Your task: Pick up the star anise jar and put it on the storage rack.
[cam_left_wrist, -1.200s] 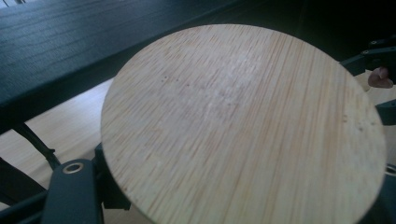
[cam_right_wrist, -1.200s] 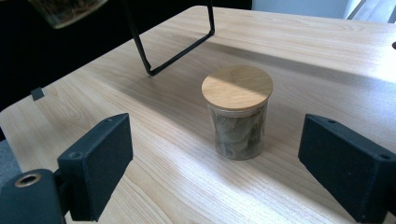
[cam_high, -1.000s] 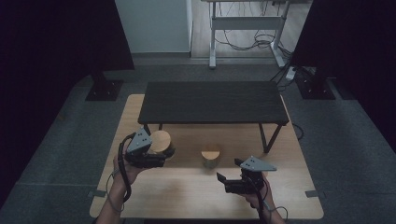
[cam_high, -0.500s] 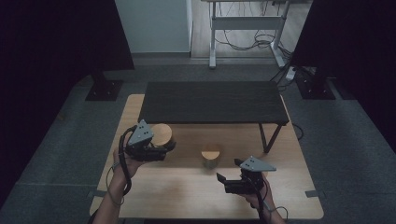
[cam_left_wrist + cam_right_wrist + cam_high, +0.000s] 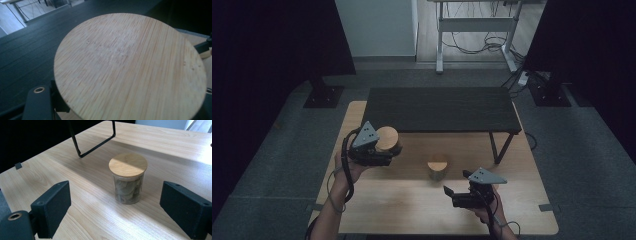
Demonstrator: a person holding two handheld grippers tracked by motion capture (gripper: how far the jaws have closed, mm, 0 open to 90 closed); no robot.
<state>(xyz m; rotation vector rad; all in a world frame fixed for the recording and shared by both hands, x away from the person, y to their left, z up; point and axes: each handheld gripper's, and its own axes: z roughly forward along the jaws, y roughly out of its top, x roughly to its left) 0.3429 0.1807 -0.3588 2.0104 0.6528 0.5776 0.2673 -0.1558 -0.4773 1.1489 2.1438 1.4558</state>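
Note:
A glass jar with a round bamboo lid (image 5: 387, 138) hangs in the air at the table's left, with my left gripper (image 5: 390, 150) shut on it. In the left gripper view that lid (image 5: 130, 67) is very close, and one black finger (image 5: 37, 103) shows at the bottom left. A smaller jar of dried leaves (image 5: 438, 168) with a bamboo lid stands upright on the table's middle. My right gripper (image 5: 455, 182) sits low at the front right, open and pointing at it. In the right gripper view the small jar (image 5: 128, 178) stands beyond the wide-apart jaws, untouched.
A dark low shelf (image 5: 442, 107) on thin black metal legs (image 5: 82, 147) spans the back of the light wooden table (image 5: 412, 205). Bare tabletop lies between the two hands. Grey carpet and a desk frame with cables lie beyond the table.
My left gripper has risen a little with the jar and drifted toward the dark shelf. The right gripper and the small jar have stayed put.

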